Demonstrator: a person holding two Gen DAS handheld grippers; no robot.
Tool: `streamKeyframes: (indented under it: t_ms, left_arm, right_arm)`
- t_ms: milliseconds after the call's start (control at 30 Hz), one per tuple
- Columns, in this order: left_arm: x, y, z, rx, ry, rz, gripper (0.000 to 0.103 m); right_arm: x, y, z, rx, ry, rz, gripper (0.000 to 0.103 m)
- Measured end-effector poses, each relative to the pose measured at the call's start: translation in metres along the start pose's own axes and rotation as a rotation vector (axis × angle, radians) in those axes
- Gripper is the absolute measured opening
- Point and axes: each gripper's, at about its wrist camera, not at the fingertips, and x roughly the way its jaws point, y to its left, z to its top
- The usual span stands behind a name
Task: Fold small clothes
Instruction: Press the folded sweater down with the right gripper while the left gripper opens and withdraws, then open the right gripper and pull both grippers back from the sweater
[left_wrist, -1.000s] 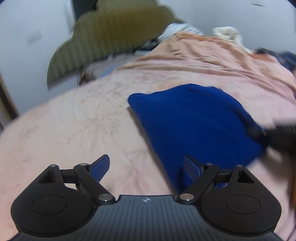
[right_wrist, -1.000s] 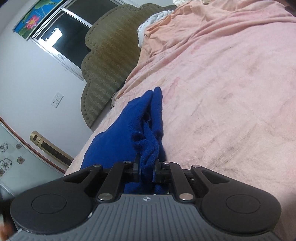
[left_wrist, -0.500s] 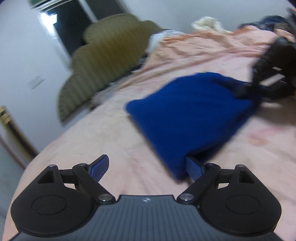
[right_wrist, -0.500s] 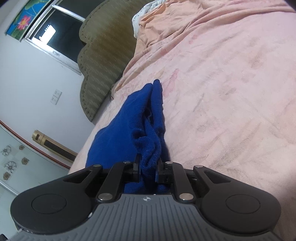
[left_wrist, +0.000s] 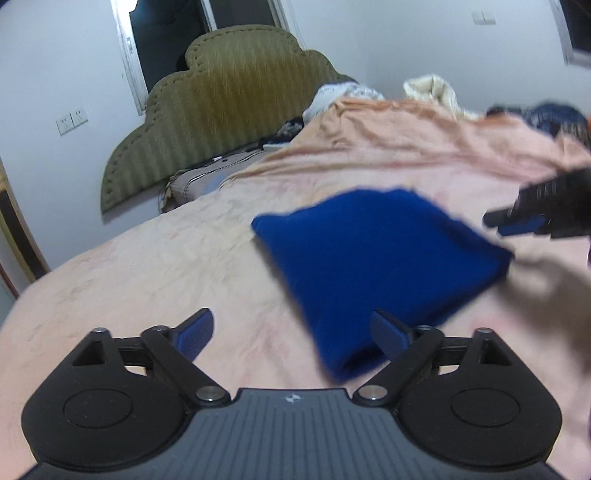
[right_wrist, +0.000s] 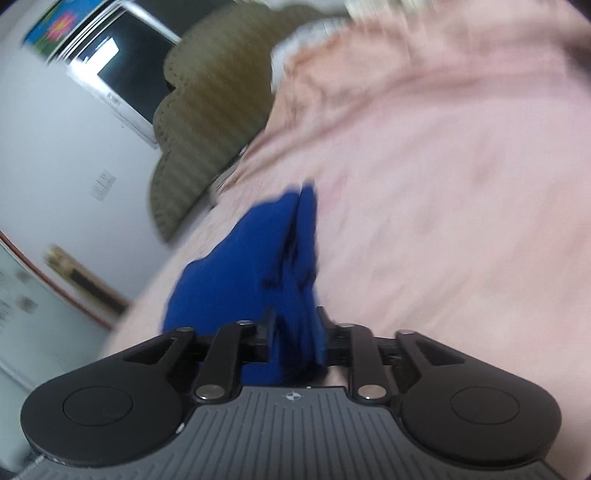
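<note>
A folded dark blue knitted cloth (left_wrist: 373, 273) lies on a bed covered with a wrinkled pale pink sheet (left_wrist: 155, 266). In the left wrist view its near corner reaches down to the left gripper (left_wrist: 295, 332), ending just inside that gripper's right-hand finger; the rest of the gap shows only pink sheet. The left jaws are spread wide and opening further, and neither blue pad (left_wrist: 195, 330) presses on the cloth. This gripper tips gently downward over the near edge of the bed.

In the same view the right gripper (left_wrist: 517, 223) appears blurred at the right edge, by the cloth's far right corner. In the blurred right wrist view, the right gripper (right_wrist: 295, 338) has a bunched edge of the blue cloth (right_wrist: 258, 266) between its two black fingers (right_wrist: 267, 339). These jaws stand narrow and are opening, with the fabric filling the gap; whether the pads press on it is lost in the blur. The cloth stretches away from this gripper in a ridge across the sheet. This gripper also points slightly downward.

An olive-green scalloped padded headboard (left_wrist: 225, 107) leans against the white wall (left_wrist: 55, 74) at the bed's far end.
</note>
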Motion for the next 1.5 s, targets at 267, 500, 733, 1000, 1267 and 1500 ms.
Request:
streamKeyframes:
  t_ms: [267, 500, 733, 1000, 1267, 1500]
  left_arm:
    - [0.080, -0.011, 0.008, -0.079, 0.203, 0.083, 0.096]
    - [0.065, -0.001, -0.003, -0.171, 0.233, 0.089, 0.096]
    - [0.051, 0.002, -0.005, -0.224, 0.256, 0.088, 0.096]
    - [0.043, 0.001, -0.008, -0.272, 0.276, 0.061, 0.096]
    - [0.032, -0.003, -0.012, -0.290, 0.263, 0.062, 0.096]
    - [0.024, -0.007, -0.017, -0.267, 0.274, 0.075, 0.096]
  right_arm:
    - [0.045, 0.062, 0.010, -0.357, 0.080, -0.042, 0.030]
    - [0.026, 0.062, 0.006, -0.351, 0.025, -0.140, 0.038]
    - [0.032, 0.056, -0.011, -0.372, 0.090, -0.236, 0.048]
    - [-0.018, 0.083, -0.016, -0.437, -0.009, -0.220, 0.068]
    - [-0.026, 0.113, -0.052, -0.593, 0.084, -0.186, 0.093]
    - [-0.027, 0.119, -0.060, -0.611, 0.108, -0.193, 0.097]
